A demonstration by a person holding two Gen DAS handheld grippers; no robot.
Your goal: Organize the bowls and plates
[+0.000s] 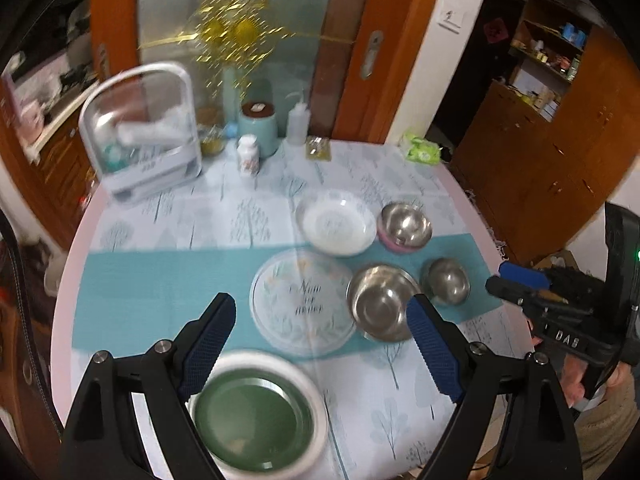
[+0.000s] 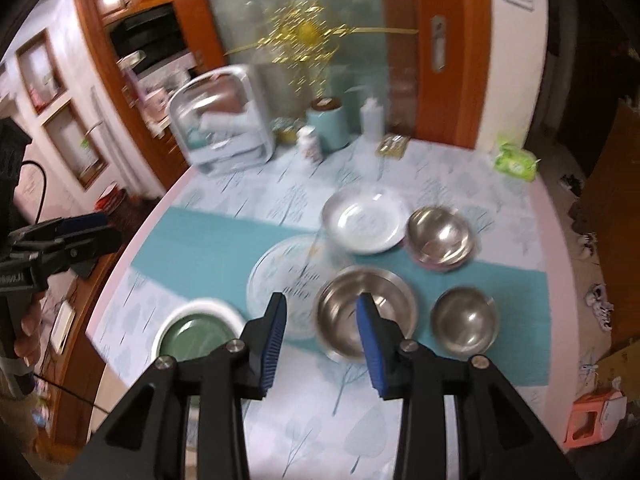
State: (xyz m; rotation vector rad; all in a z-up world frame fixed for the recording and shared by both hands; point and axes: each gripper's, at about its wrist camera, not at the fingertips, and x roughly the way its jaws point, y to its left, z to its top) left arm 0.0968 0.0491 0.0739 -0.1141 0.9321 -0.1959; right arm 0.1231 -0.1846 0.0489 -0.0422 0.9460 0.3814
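Observation:
On the round table lie a green plate with a white rim, a flat patterned plate, a white deep plate, a large steel bowl, a small steel bowl and a steel bowl in a pink one. My left gripper is open and empty above the green and patterned plates. My right gripper is open and empty above the large steel bowl's near left rim; it also shows at the right edge of the left wrist view.
At the table's far side stand a white dish rack, a teal canister, a pill bottle, a squeeze bottle and green wipes. Wooden cabinets stand to the right.

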